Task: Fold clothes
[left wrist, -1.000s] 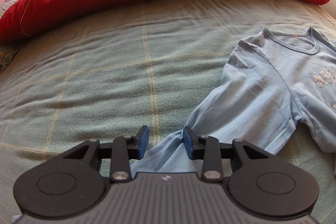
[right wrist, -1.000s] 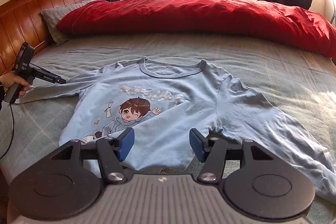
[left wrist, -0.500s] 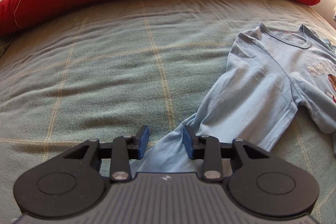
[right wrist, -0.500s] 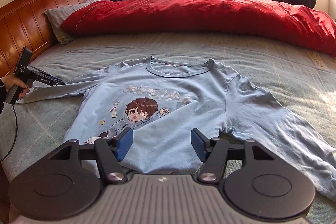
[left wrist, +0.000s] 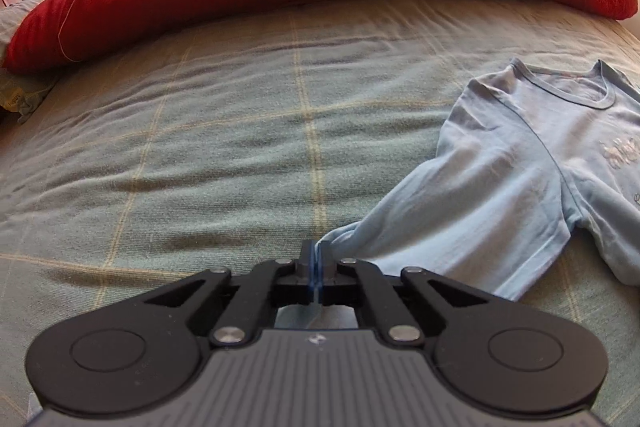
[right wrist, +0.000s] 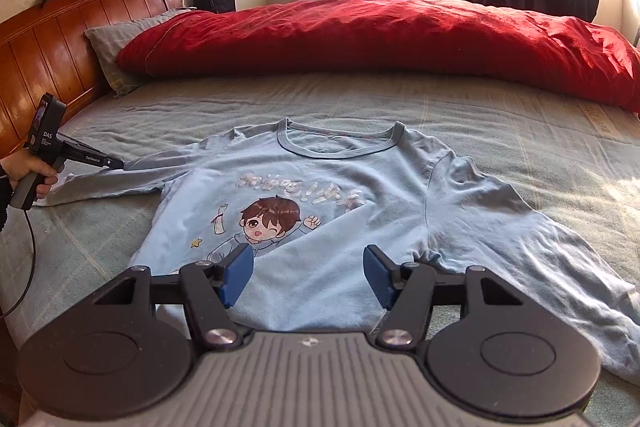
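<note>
Shirt: a light blue long-sleeved shirt [right wrist: 336, 211] lay flat and face up on the bed [right wrist: 500, 115], its collar toward the far side and its hem near the right wrist camera. A cartoon boy was printed on the chest.
Sleeves: both sleeves were spread out, one to the left and one to the right.
Left gripper: the left gripper [left wrist: 316, 263] had just been closing, and its jaws were together, clamped on the end of the left sleeve [left wrist: 460, 227]. In the right wrist view it [right wrist: 114, 163] reached the same sleeve from the left edge, held by a hand [right wrist: 30, 175].
Right gripper: the right gripper [right wrist: 308, 275] hung over the hem of the shirt with its blue pads apart. The cloth showed between them, but the pads did not press on it.
Bed: it had a grey-green checked sheet, and a red duvet [right wrist: 380, 35] lay bunched along the far side.
Headboard: a brown wooden headboard [right wrist: 48, 43] stood at the left, with a grey pillow [right wrist: 116, 43] beside it.
</note>
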### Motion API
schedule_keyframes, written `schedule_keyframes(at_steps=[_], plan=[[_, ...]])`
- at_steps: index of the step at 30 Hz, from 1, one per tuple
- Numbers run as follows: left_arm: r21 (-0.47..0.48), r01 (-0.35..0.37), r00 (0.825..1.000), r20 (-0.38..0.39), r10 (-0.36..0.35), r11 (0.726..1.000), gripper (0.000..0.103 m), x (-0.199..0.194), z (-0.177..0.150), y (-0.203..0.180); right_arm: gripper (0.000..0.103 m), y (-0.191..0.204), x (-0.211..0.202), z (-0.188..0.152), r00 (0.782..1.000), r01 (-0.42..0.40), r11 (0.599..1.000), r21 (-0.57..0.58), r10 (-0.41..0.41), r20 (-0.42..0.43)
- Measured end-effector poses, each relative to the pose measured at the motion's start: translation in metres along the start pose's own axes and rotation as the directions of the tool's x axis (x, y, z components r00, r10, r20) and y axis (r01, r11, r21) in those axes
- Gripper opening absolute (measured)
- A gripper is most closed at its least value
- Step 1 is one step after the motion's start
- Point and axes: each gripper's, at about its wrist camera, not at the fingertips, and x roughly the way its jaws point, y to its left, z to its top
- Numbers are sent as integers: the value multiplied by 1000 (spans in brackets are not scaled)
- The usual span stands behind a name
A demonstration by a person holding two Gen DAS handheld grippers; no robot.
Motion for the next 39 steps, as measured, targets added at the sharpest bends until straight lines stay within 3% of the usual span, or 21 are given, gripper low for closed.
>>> schedule_keyframes(at_steps=[2, 6, 10, 13, 15, 17, 20, 23, 25, 26, 28, 31, 35, 37, 39], plan=[[-62, -16, 1000, 14, 17, 998, 0, 3, 8, 6, 65, -1, 0, -1, 1000, 3, 1000, 6, -3, 0], [-98, -33, 999, 28, 36, 995, 2, 6, 20, 6, 65, -2, -1, -2, 1000, 4, 1000, 11, -4, -3], [-148, 21, 993, 120, -3, 989, 16, -2, 38, 2, 67, -4, -1, -3, 1000, 4, 1000, 12, -4, -3], [-92, 114, 988, 114, -104, 989, 22, 8, 56, -24, 67, -4, -1, -2, 1000, 4, 1000, 13, -4, -2], [-39, 160, 984, 87, -156, 986, 33, 19, 62, -45, 67, -4, 0, -3, 1000, 7, 1000, 13, -7, 0], [22, 164, 985, 42, -165, 986, 34, 34, 64, -65, 67, -6, 2, -3, 1000, 9, 1000, 15, -9, -5], [91, 123, 992, -21, -122, 988, 33, 52, 59, -84, 67, -8, 2, -4, 1000, 8, 1000, 17, -8, -9], [119, 103, 995, -1, -103, 988, 28, 50, 55, -92, 69, -11, 4, -6, 1000, 11, 1000, 18, -10, -12], [124, 97, 995, 5, -98, 988, 7, 49, 56, -97, 69, -13, 7, -8, 1000, 12, 1000, 26, -12, -16], [124, 91, 996, 10, -93, 988, 3, 48, 58, -100, 69, -14, 8, -8, 1000, 11, 999, 33, -10, -16], [93, 47, 998, 34, -50, 995, 2, 51, 64, -98, 69, -14, 9, -9, 1000, 6, 999, 42, -5, -16], [-4, 39, 998, 46, -38, 999, 2, 57, 78, -85, 69, -12, 8, -10, 1000, 1, 999, 38, 0, -18], [-99, 68, 995, 78, -61, 993, 10, 31, 78, -74, 71, -12, 3, -9, 1000, -5, 999, 32, 5, -8], [-150, 83, 995, 62, -74, 985, 22, 15, 72, -71, 71, -13, 4, -9, 1000, -14, 999, 42, 14, -7], [-196, 76, 997, 18, -74, 978, 45, 6, 60, -70, 71, -13, 6, -10, 1000, -22, 999, 46, 22, -3]])
